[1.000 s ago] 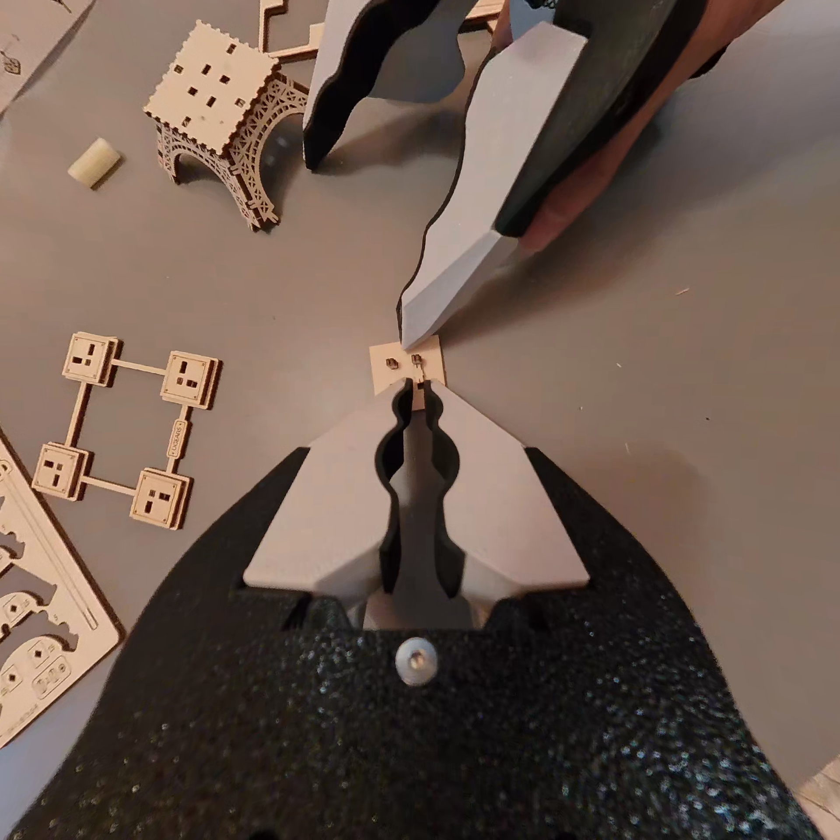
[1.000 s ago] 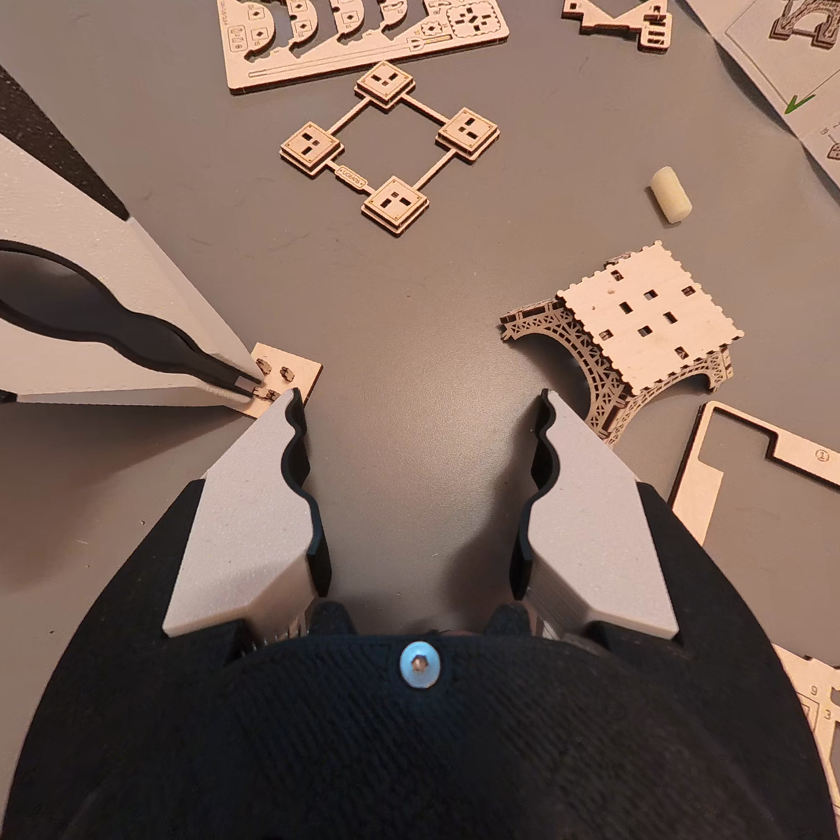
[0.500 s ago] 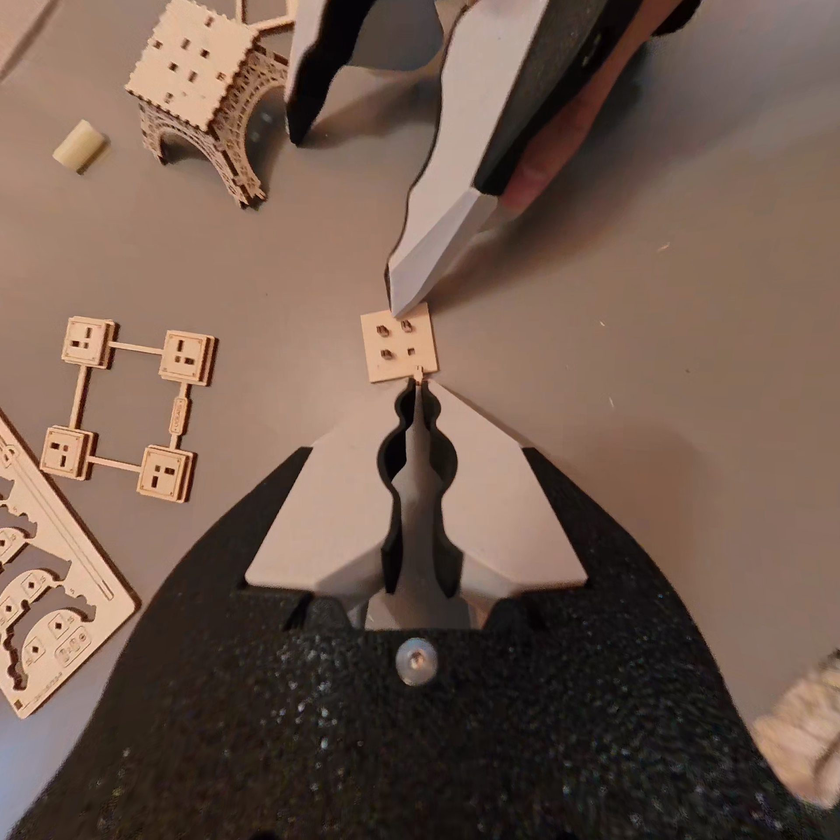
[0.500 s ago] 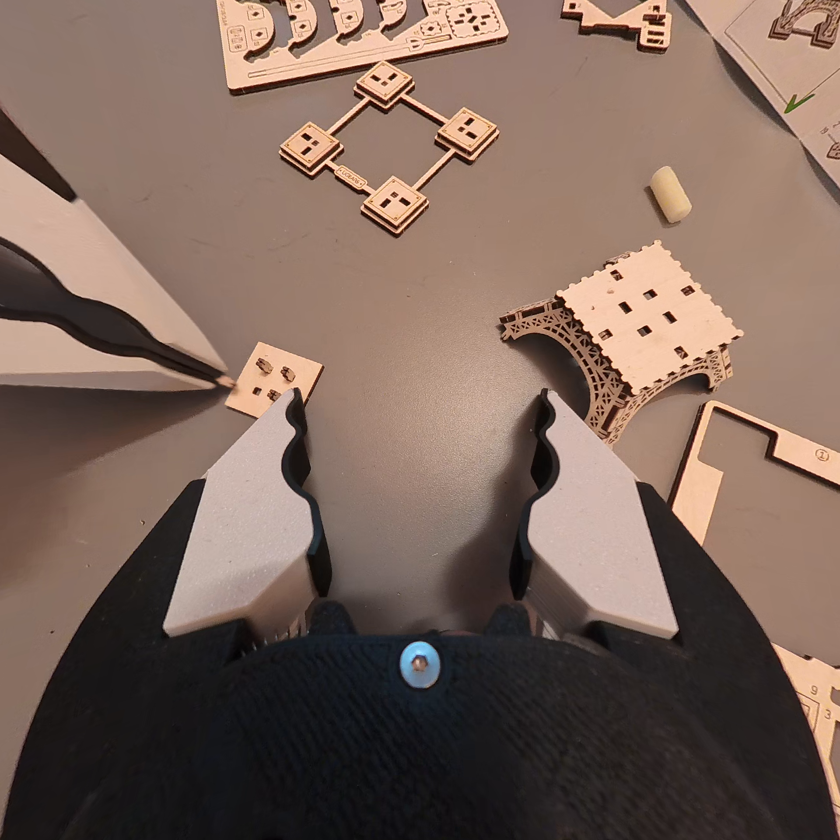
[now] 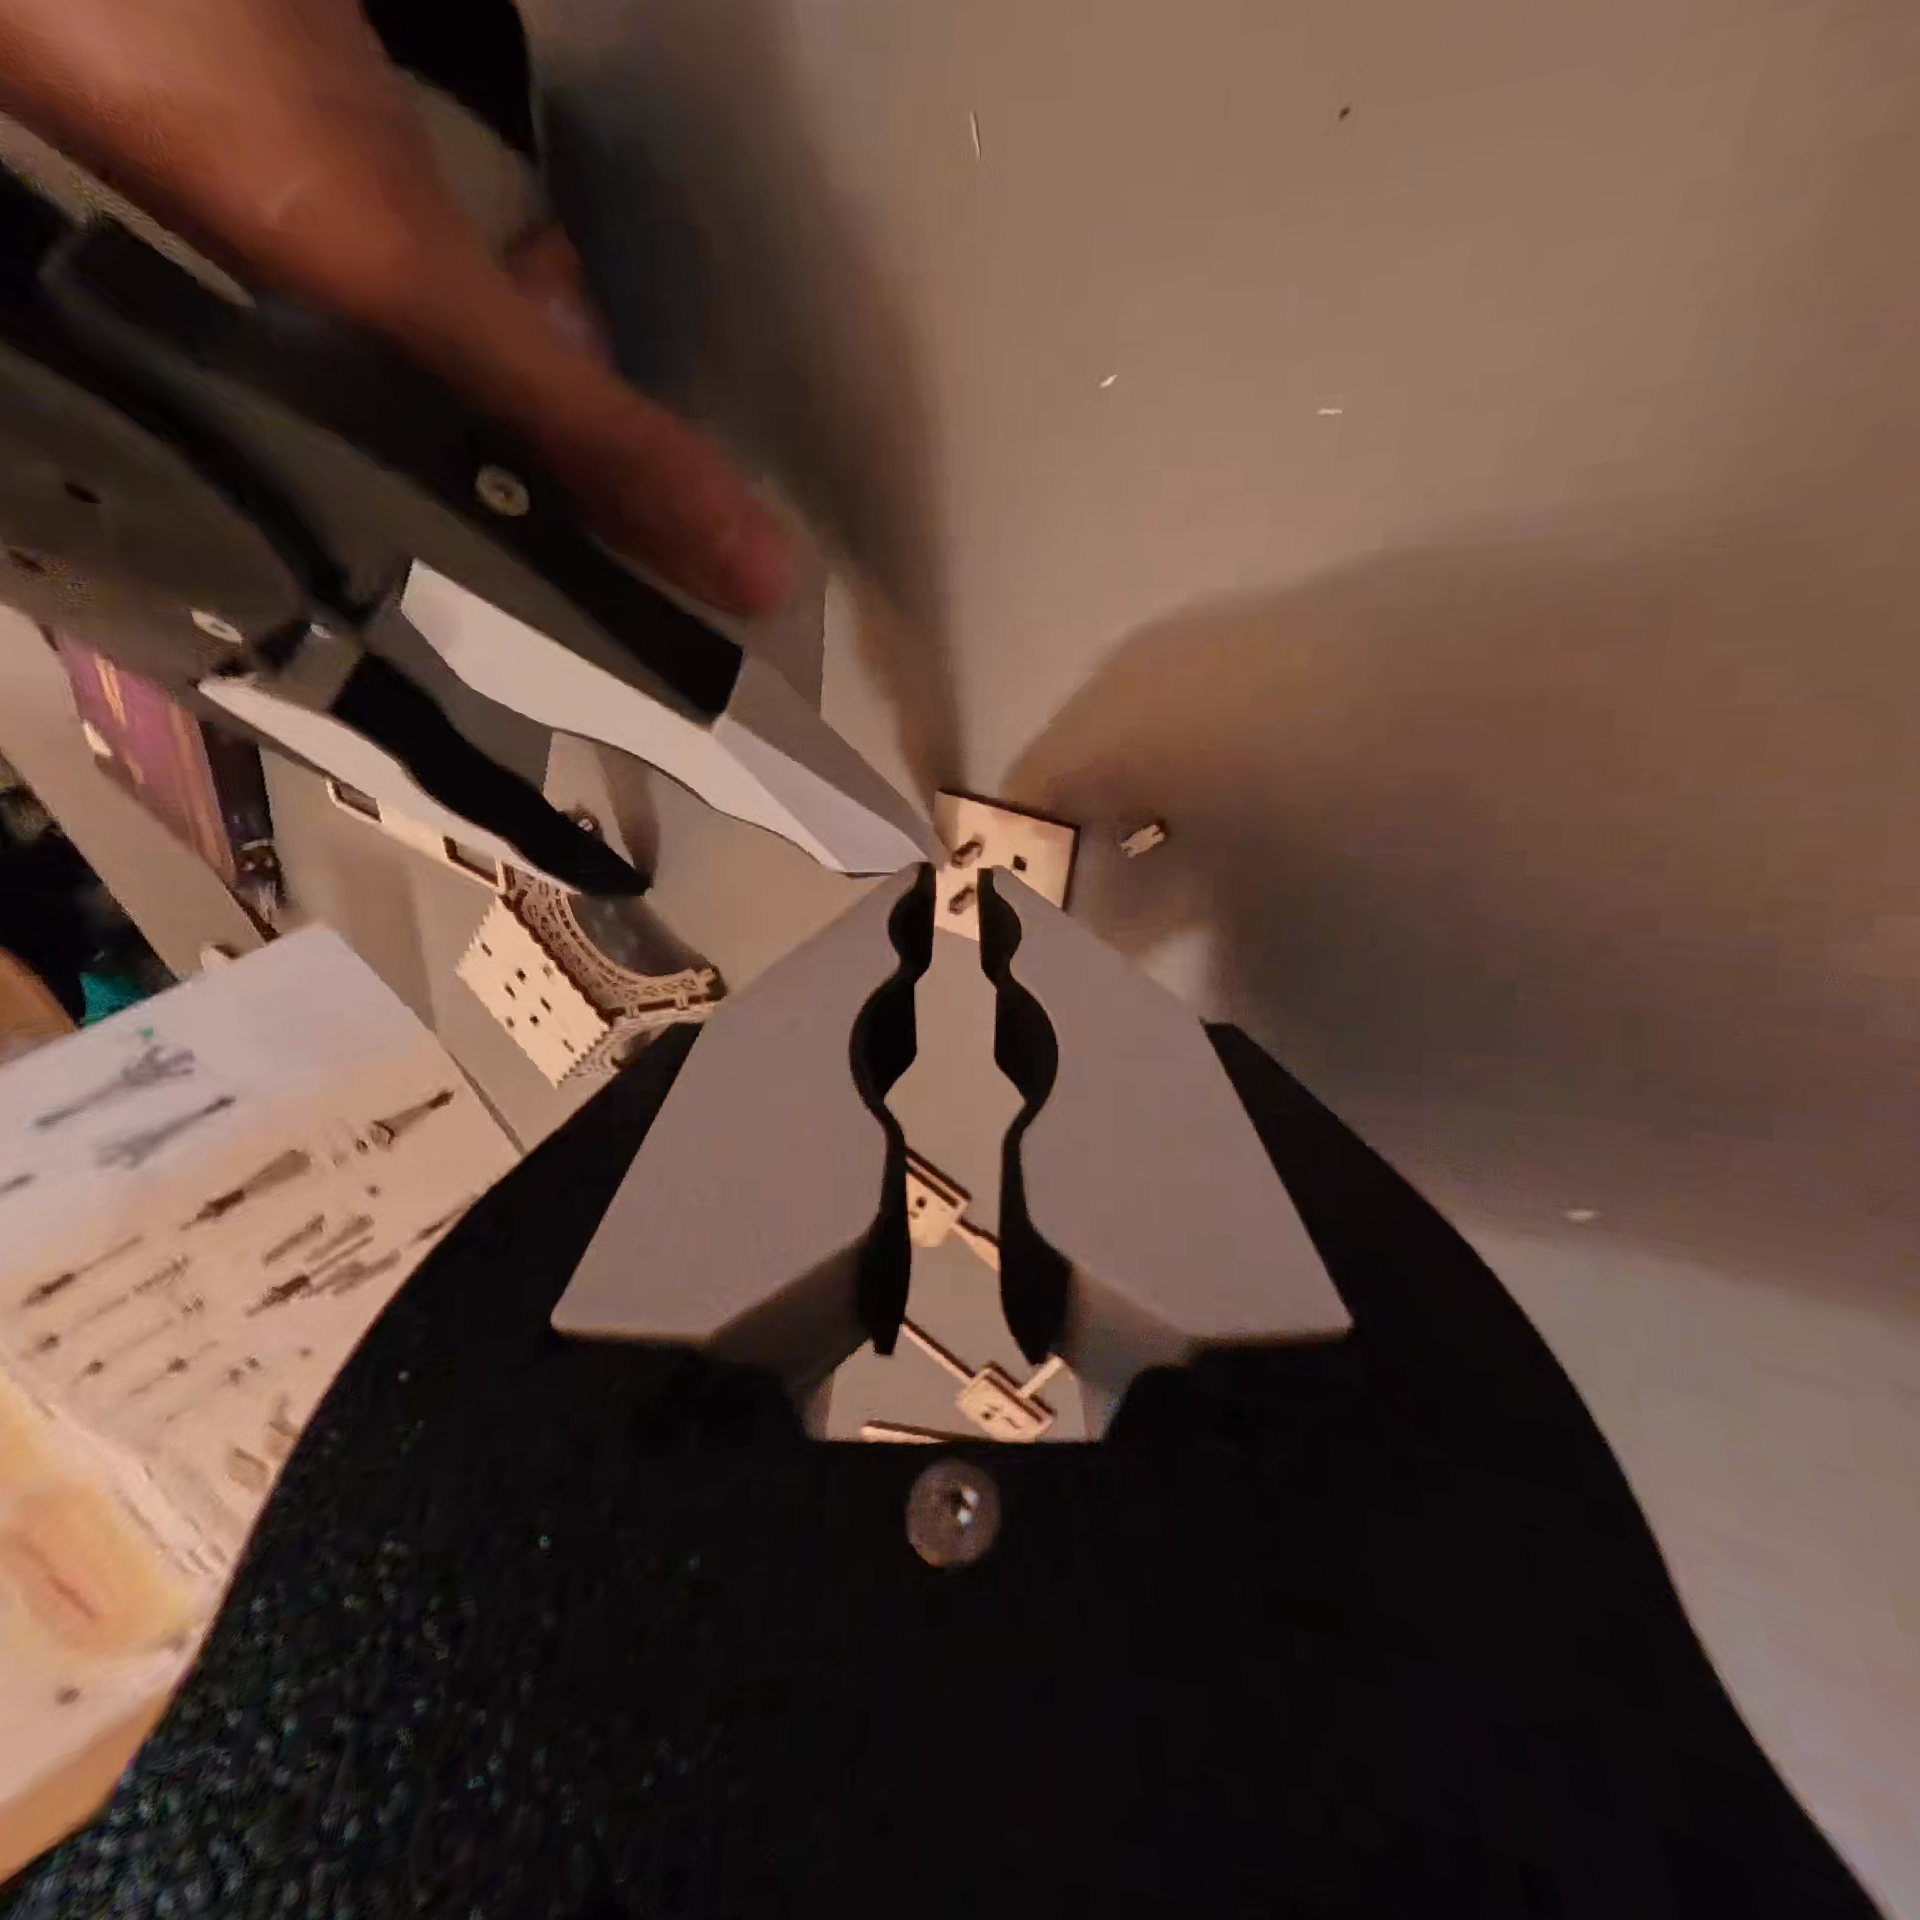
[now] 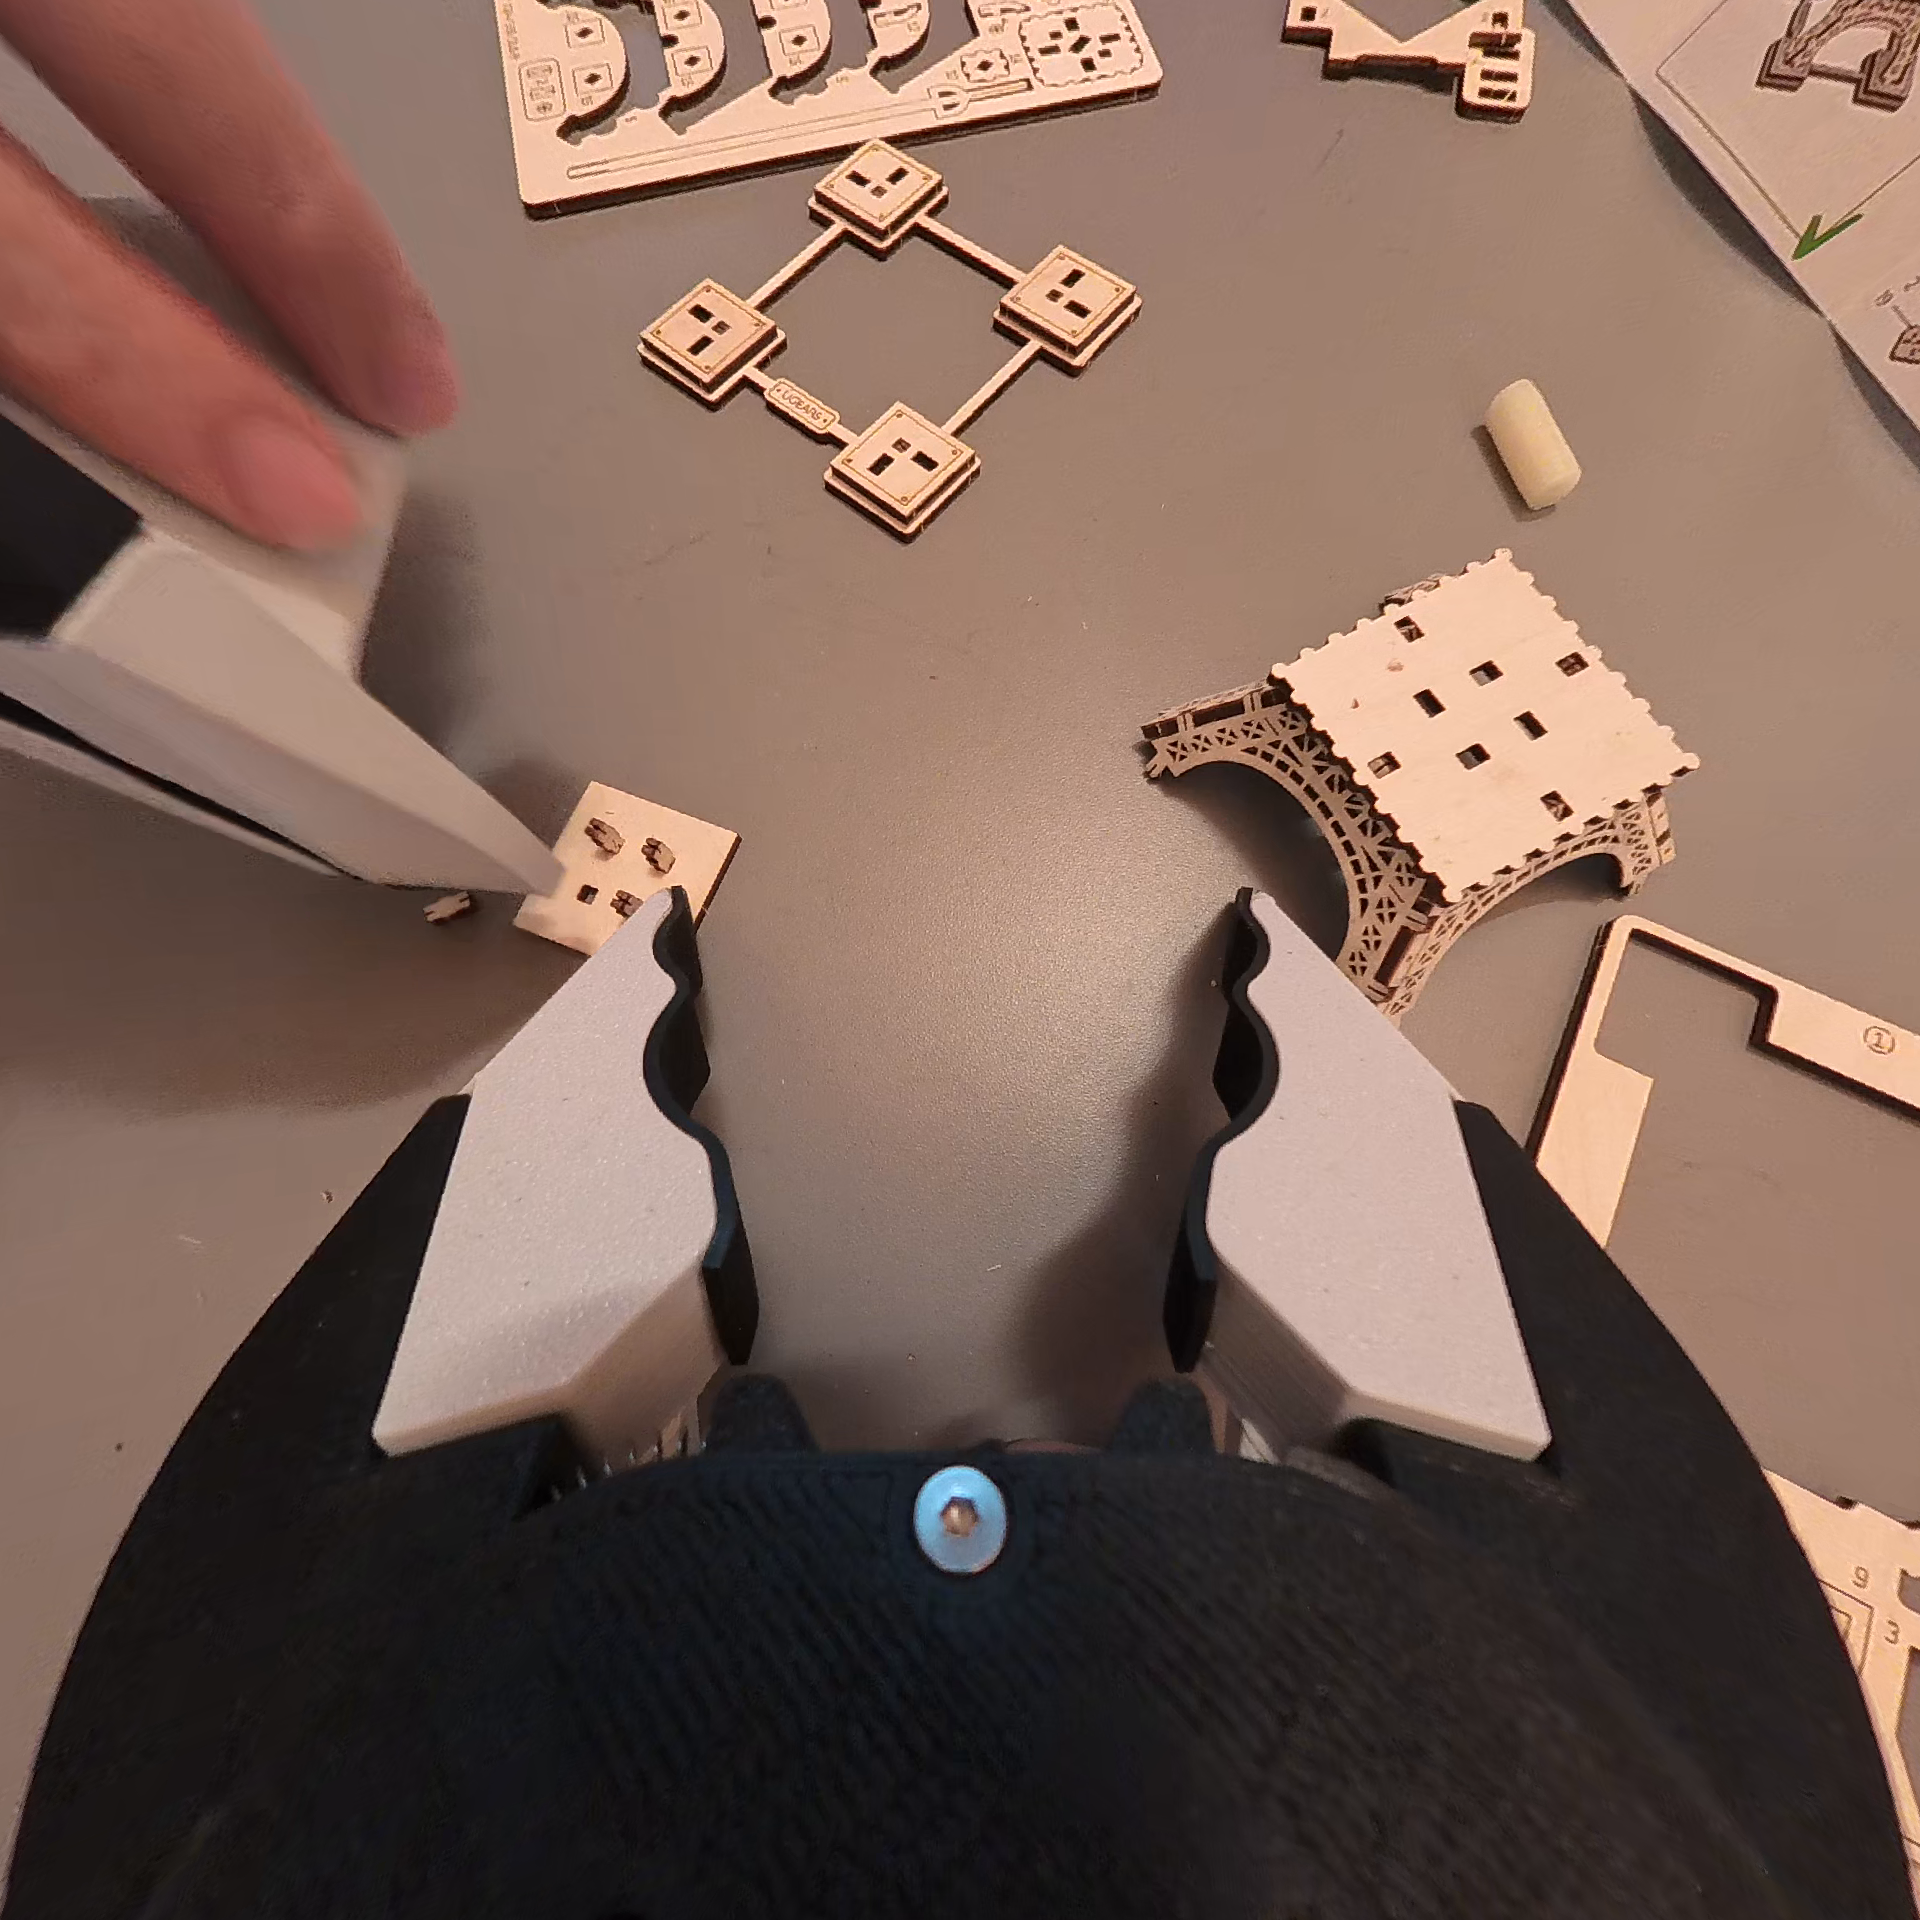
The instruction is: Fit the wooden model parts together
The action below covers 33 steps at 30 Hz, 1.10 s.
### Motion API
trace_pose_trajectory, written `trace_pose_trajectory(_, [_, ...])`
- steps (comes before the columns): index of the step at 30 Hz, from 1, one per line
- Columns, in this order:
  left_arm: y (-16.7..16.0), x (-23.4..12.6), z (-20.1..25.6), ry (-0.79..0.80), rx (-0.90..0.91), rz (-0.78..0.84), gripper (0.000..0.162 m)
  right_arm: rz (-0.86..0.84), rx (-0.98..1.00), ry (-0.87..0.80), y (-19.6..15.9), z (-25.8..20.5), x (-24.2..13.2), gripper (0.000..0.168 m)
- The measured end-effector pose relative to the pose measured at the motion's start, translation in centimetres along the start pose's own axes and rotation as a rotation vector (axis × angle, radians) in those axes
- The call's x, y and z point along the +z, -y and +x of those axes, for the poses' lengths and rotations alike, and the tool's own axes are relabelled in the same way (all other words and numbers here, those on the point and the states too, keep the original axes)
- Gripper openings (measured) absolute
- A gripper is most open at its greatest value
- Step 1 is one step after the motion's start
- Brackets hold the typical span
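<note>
A small square wooden plate [image 6: 681, 831] with tiny pegs standing in it lies flat on the grey table [image 6: 935, 675]. One loose peg [image 6: 449, 907] lies on the table beside it. My left gripper [image 6: 530, 873] comes in from the left with its tip on the plate's near-left corner. In the left wrist view [image 5: 951, 885] its jaws stand a narrow gap apart over the plate [image 5: 1023, 836], and I see nothing held between them. My right gripper [image 6: 961, 914] is wide open and empty, and its left fingertip [image 6: 665, 914] touches the plate's edge.
The arched tower base [image 6: 1455, 727] stands at the right. A four-square frame [image 6: 883, 332], a parts sheet [image 6: 831, 83] and a pale wax stick [image 6: 1532, 447] lie farther back. An instruction sheet [image 6: 1818, 125] and an emptied sheet frame [image 6: 1766, 1091] lie at the right edge. The pale wax stick [image 6: 1532, 447] lies around 11 cm away from my right fingertips.
My left gripper has swung round to the plate's other side, with motion blur. Its jaws have parted a little, and a peg now lies loose beside the plate. The right gripper has not moved.
</note>
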State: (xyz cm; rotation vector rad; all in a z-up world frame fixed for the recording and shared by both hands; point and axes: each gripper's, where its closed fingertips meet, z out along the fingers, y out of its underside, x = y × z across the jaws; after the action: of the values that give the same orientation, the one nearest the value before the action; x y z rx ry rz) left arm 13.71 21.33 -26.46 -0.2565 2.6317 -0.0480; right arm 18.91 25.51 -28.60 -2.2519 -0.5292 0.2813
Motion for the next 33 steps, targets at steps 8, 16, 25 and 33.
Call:
trace_pose_trajectory(8, [-0.4, 0.8, 0.0, -0.182, 0.106, 0.016, 0.001, 0.0, 0.002, 0.001, 0.0, 0.0, 0.0, 0.1])
trace_pose_trajectory(16, [-0.2, 1.5, 0.1, -0.212, 0.101, 0.013, 0.001, 0.0, 0.003, 0.002, 0.0, 0.0, 0.0, 0.099])
trace_pose_trajectory(25, [-0.2, 1.5, 0.2, -0.237, 0.086, -0.001, 0.0, 0.0, 0.002, 0.001, 0.0, 0.0, 0.0, 0.099])
trace_pose_trajectory(33, [-0.2, 1.6, 0.2, -0.258, 0.129, -0.027, 0.0, 0.0, 0.004, 0.002, 0.0, 0.0, 0.0, 0.099])
